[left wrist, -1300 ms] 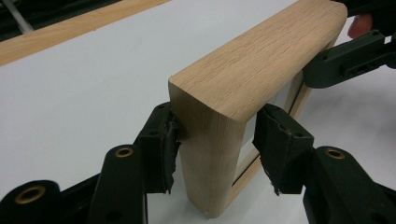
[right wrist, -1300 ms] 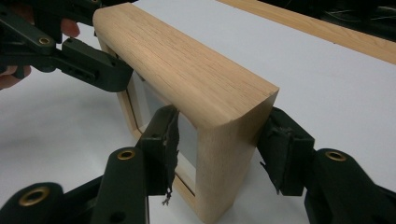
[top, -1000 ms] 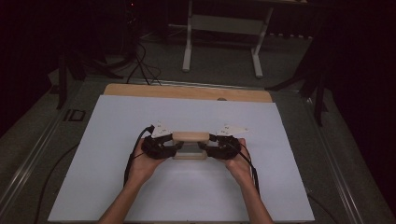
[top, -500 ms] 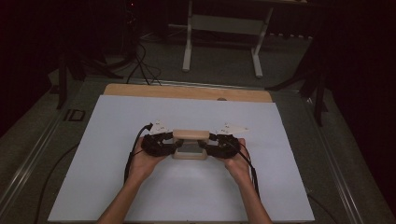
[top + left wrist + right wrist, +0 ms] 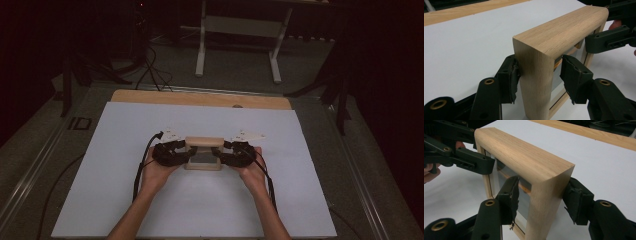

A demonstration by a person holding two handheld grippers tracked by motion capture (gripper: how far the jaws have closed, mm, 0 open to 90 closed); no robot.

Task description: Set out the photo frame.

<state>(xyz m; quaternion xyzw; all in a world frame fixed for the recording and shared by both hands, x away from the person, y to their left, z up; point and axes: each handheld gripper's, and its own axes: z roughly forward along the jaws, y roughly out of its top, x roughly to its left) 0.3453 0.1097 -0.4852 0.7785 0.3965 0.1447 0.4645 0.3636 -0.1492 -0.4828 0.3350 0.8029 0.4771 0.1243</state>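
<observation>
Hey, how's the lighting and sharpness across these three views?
High view: dim, surroundings nearly black, white table mat lit evenly. Left gripper view: wooden frame sharp and bright, near jaws slightly soft. Right gripper view: frame crisp, far table edge blurred.

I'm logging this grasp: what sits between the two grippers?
The wooden frame, standing upright on the white sheet, sits between the left gripper and the right gripper in the high view, each straddling one side post.
</observation>
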